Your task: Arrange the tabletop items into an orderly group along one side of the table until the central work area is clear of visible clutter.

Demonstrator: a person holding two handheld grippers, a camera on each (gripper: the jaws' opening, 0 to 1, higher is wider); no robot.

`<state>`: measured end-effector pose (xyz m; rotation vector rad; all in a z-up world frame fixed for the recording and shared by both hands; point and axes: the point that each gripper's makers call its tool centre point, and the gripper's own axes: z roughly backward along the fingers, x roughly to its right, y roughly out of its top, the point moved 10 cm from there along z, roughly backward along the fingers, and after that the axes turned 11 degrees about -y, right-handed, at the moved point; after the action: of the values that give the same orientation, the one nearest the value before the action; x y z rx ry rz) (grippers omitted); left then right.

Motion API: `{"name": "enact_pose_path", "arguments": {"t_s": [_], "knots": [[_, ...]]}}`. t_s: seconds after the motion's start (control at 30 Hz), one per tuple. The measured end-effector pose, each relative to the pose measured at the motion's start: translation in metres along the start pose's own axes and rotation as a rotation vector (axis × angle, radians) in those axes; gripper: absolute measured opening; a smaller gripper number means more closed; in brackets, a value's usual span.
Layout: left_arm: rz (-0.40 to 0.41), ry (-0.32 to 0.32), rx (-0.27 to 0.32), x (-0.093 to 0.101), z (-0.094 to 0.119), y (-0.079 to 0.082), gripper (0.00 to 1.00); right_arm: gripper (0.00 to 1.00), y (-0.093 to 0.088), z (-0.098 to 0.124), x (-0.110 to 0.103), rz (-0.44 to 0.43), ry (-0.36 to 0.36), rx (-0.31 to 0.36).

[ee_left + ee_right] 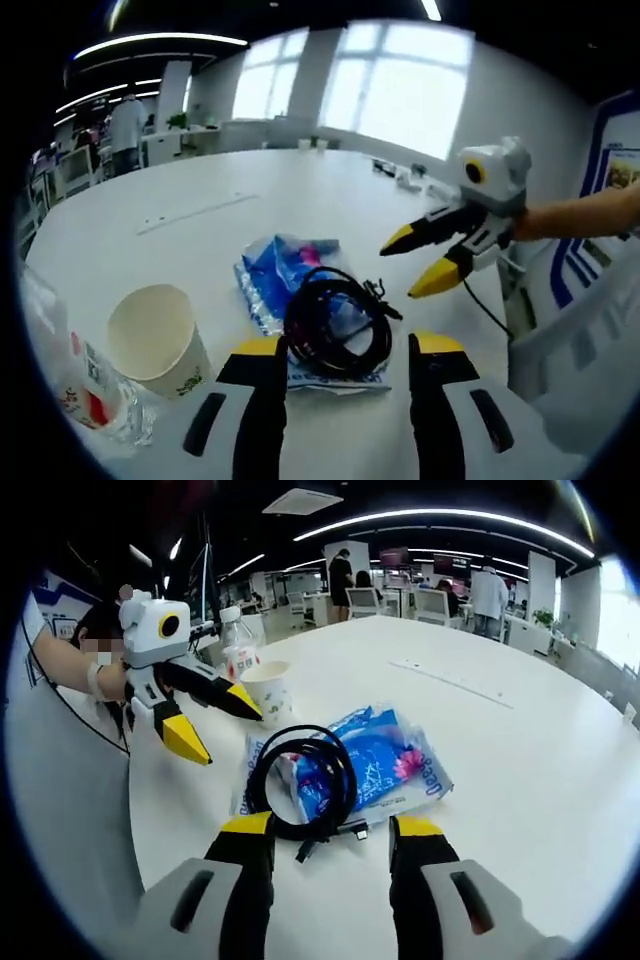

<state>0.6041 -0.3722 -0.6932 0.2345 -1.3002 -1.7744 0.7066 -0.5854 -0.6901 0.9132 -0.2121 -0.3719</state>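
My left gripper [345,352] stands wide, its yellow-tipped jaws empty at the bottom centre of the left gripper view, either side of the near edge of a coiled black cable [338,322]. My right gripper [325,832] is likewise spread and holds nothing, low centre in the right gripper view, with the same cable [301,781] just ahead of its jaws and the cable's plug ends trailing between them.

The coil lies on top of a blue plastic tissue pack [277,277], which spreads toward the middle of the frame. In the left gripper view a white paper cup [157,337] stands upright at lower left, beside a clear plastic bottle [70,385] with a red-and-white label at the far left edge. In the right gripper view the cup [269,689] and bottle [237,643] sit together at upper left, near the table [520,750] edge, behind the tips of the other gripper.

I judge the tidying barely begun: cup and bottle are already paired near the edge, but the cable and tissue pack lie loosely heaped. They need setting neatly alongside those two. The wide white tabletop beyond looks mostly bare, apart from small things far off that I cannot make out.
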Motion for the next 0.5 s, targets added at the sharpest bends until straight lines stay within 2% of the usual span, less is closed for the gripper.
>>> {"name": "enact_pose_path", "arguments": {"t_s": [0.1,0.23,0.5], "knots": [[0.017,0.014,-0.008,-0.001,-0.002,-0.001,0.38,0.38,0.006,-0.006,-0.001,0.005,0.006,0.002],[0.040,0.037,-0.020,-0.004,-0.004,-0.004,0.37,0.36,0.013,-0.014,-0.002,0.025,0.002,0.001],[0.091,0.050,-0.035,-0.005,-0.011,-0.008,0.31,0.31,0.011,-0.025,-0.003,0.029,0.011,-0.022]]}}
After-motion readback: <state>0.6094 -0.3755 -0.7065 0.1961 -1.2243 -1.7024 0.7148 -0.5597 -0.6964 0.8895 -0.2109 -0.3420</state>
